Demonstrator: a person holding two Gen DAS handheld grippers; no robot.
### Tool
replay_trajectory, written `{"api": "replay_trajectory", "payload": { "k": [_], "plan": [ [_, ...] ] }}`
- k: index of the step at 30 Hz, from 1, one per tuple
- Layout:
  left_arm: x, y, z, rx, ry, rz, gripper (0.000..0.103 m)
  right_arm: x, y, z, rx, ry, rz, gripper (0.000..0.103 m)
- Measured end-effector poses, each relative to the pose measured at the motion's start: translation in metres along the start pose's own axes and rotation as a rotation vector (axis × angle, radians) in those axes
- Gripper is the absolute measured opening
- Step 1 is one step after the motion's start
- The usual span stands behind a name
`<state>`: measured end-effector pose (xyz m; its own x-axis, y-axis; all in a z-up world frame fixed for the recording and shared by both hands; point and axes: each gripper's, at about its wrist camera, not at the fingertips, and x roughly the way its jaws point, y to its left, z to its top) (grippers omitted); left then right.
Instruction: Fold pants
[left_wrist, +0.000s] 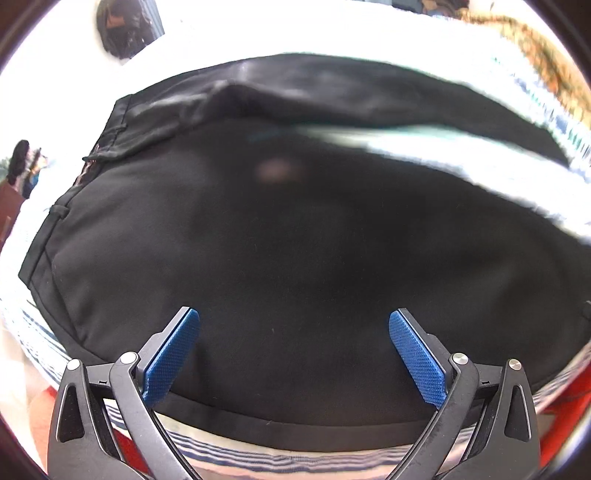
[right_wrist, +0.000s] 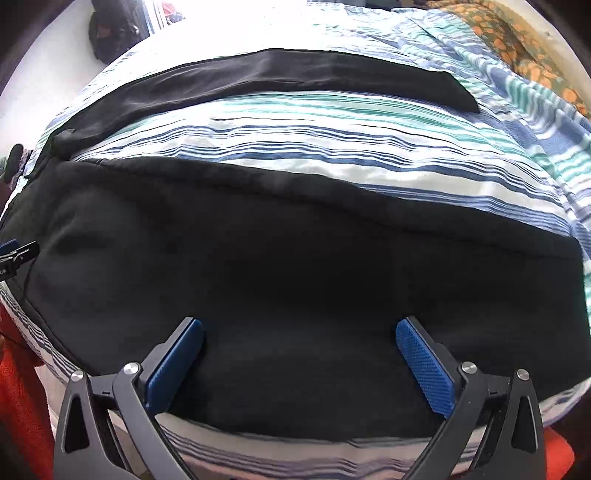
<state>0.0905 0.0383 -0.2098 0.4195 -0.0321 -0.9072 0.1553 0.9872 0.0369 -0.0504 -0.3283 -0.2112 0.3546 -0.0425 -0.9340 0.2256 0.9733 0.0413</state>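
Black pants (left_wrist: 258, 240) lie spread flat on a striped bedcover (left_wrist: 258, 458), waistband with belt loops toward the left of the left wrist view. My left gripper (left_wrist: 294, 317) hovers open over the near part of the seat, its blue pads (left_wrist: 171, 360) wide apart with only cloth below. In the right wrist view the near leg (right_wrist: 295, 269) fills the frame and the far leg (right_wrist: 295, 74) lies apart across the stripes. My right gripper (right_wrist: 300, 326) is open above the near leg's near edge. The left gripper's tip (right_wrist: 16, 254) shows at the left border.
The blue, teal and white striped bedcover (right_wrist: 314, 136) shows between the two legs. An orange patterned cloth (right_wrist: 524, 48) lies at the far right. A dark bag (right_wrist: 110, 33) sits far left. Red fabric (right_wrist: 18, 406) lies by the bed's near edge.
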Motion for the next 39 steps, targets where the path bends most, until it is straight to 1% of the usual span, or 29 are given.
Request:
{"api": "replay_trajectory", "payload": {
  "k": [1, 2, 4, 7, 8, 9, 10, 11, 12, 13, 14, 15, 16, 17, 18, 20, 23, 26, 27, 28, 29, 30, 31, 32, 33, 36, 38, 39],
  "plan": [
    [-0.006, 0.004, 0.010, -0.025, -0.027, -0.022, 0.103, -0.009, -0.012, 0.008, 0.046, -0.014, -0.001, 0.099],
    [-0.012, 0.007, 0.023, -0.048, -0.057, -0.042, 0.103, -0.016, -0.023, 0.020, 0.085, -0.033, 0.026, 0.099],
    [-0.016, 0.010, 0.053, -0.087, -0.111, -0.072, 0.103, -0.028, -0.040, 0.058, 0.140, -0.105, 0.118, 0.099],
    [-0.004, 0.013, 0.097, -0.143, -0.178, -0.085, 0.103, -0.025, -0.059, 0.128, 0.230, -0.221, 0.302, 0.099],
    [0.006, 0.014, 0.108, -0.153, -0.182, -0.081, 0.103, -0.018, -0.063, 0.151, 0.249, -0.255, 0.363, 0.099],
    [0.019, 0.016, 0.115, -0.164, -0.176, -0.066, 0.103, -0.007, -0.064, 0.173, 0.259, -0.270, 0.410, 0.099],
    [0.035, 0.019, 0.118, -0.177, -0.161, -0.036, 0.103, 0.009, -0.067, 0.192, 0.273, -0.271, 0.434, 0.099],
    [0.052, 0.022, 0.119, -0.183, -0.136, -0.004, 0.103, 0.027, -0.072, 0.207, 0.298, -0.254, 0.441, 0.099],
    [0.070, 0.026, 0.116, -0.182, -0.096, 0.027, 0.103, 0.049, -0.077, 0.219, 0.327, -0.214, 0.440, 0.097],
    [0.085, 0.031, 0.111, -0.177, -0.057, 0.054, 0.103, 0.070, -0.082, 0.226, 0.361, -0.170, 0.405, 0.095],
    [0.094, 0.035, 0.104, -0.161, -0.053, 0.072, 0.103, 0.088, -0.092, 0.227, 0.406, -0.131, 0.361, 0.090],
    [0.095, 0.036, 0.097, -0.137, -0.092, 0.066, 0.103, 0.103, -0.105, 0.224, 0.459, -0.104, 0.338, 0.087],
    [0.093, 0.037, 0.093, -0.129, -0.127, 0.061, 0.103, 0.111, -0.120, 0.218, 0.514, -0.102, 0.331, 0.085],
    [0.093, 0.038, 0.092, -0.130, -0.136, 0.061, 0.103, 0.114, -0.135, 0.209, 0.566, -0.129, 0.338, 0.077],
    [0.094, 0.038, 0.093, -0.127, -0.132, 0.066, 0.103, 0.115, -0.150, 0.202, 0.610, -0.167, 0.349, 0.071],
    [0.098, 0.036, 0.094, -0.120, -0.135, 0.088, 0.103, 0.113, -0.172, 0.196, 0.675, -0.222, 0.364, 0.071],
    [0.100, 0.035, 0.093, -0.107, -0.150, 0.112, 0.103, 0.111, -0.191, 0.200, 0.781, -0.275, 0.326, 0.072],
    [0.099, 0.037, 0.090, -0.111, -0.155, 0.105, 0.103, 0.125, -0.199, 0.217, 0.876, -0.283, 0.345, 0.073],
    [0.096, 0.027, 0.088, -0.110, -0.156, 0.108, 0.103, 0.129, -0.199, 0.228, 0.878, -0.286, 0.369, 0.073],
    [0.096, 0.027, 0.088, -0.109, -0.157, 0.111, 0.103, 0.132, -0.198, 0.239, 0.865, -0.289, 0.396, 0.072],
    [0.096, 0.026, 0.088, -0.108, -0.157, 0.114, 0.103, 0.133, -0.195, 0.249, 0.841, -0.291, 0.415, 0.058],
    [0.095, 0.022, 0.087, -0.107, -0.157, 0.116, 0.103, 0.131, -0.192, 0.260, 0.807, -0.290, 0.416, 0.020],
    [0.099, 0.022, 0.091, -0.107, -0.156, 0.117, 0.103, 0.125, -0.183, 0.265, 0.762, -0.294, 0.401, 0.007],
    [0.099, 0.022, 0.091, -0.106, -0.156, 0.118, 0.103, 0.113, -0.176, 0.273, 0.697, -0.319, 0.393, 0.008],
    [0.099, 0.021, 0.091, -0.107, -0.157, 0.117, 0.103, 0.097, -0.166, 0.278, 0.604, -0.357, 0.397, 0.008],
    [0.098, 0.020, 0.090, -0.105, -0.160, 0.120, 0.103, 0.036, -0.120, 0.274, 0.220, -0.447, 0.451, 0.008],
    [0.098, 0.020, 0.090, -0.106, -0.164, 0.120, 0.103, -0.006, -0.090, 0.248, -0.025, -0.471, 0.499, 0.008],
    [0.097, 0.020, 0.089, -0.106, -0.165, 0.119, 0.103, -0.025, -0.078, 0.226, -0.132, -0.471, 0.515, 0.008]
  ]
}}
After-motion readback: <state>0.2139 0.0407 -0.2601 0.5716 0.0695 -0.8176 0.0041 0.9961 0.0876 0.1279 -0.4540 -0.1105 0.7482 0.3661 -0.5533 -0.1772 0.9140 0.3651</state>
